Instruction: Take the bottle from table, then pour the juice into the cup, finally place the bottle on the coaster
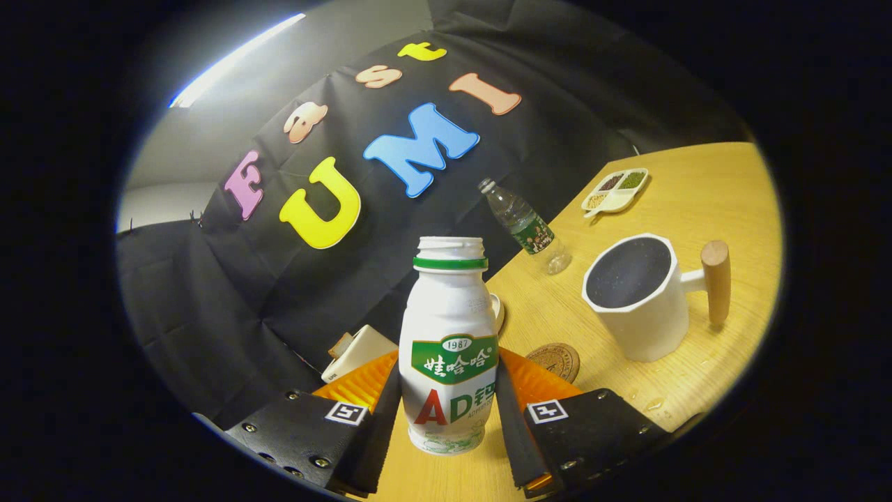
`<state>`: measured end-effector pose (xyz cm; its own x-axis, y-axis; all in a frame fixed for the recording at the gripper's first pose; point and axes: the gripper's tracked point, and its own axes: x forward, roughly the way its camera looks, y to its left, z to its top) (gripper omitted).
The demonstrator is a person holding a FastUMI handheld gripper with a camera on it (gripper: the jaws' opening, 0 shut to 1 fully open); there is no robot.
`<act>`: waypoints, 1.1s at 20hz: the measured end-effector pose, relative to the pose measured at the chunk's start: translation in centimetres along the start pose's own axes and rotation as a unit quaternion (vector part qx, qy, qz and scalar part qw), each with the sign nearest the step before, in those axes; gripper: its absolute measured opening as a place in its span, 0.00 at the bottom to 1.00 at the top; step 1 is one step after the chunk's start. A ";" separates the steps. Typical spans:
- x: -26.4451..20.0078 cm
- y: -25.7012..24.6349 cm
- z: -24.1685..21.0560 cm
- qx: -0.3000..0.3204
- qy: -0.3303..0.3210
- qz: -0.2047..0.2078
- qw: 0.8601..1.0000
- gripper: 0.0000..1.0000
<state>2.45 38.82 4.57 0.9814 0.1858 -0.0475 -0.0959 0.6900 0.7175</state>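
A white juice bottle (449, 362) with a green neck ring and a green label sits between my fingers, its mouth uncapped. My gripper (447, 401) is shut on its lower body, one finger pressing each side. The whole scene looks tilted, and I cannot tell whether the bottle's base touches the wooden table (704, 195). Beyond the fingers to the right stands a white cup (637, 307) with a dark inside and a wooden handle. A round cork coaster (555, 361) lies on the table between the bottle and the cup.
A clear plastic water bottle (526, 229) stands farther back, beyond the cup. A white divided dish (616, 190) with beans sits near the table's far edge. A white box-like object (357, 352) is behind the bottle to the left. The black booth wall rises behind.
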 end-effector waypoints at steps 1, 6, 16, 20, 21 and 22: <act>0.1 -0.3 -0.1 0.011 0.000 -0.003 1.000 0.68; 0.4 -1.2 0.7 0.076 -0.004 -0.003 0.997 0.68; 0.1 -1.0 1.1 0.184 -0.012 0.019 0.983 0.67; 0.1 -0.8 1.6 0.227 -0.018 0.030 0.973 0.67; 0.1 -0.7 1.6 0.237 -0.020 0.031 0.971 0.67; 0.1 -0.8 1.5 0.244 -0.020 0.029 0.969 0.67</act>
<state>2.90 37.21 5.04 0.9834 0.1801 0.0240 -0.0718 0.2639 0.9619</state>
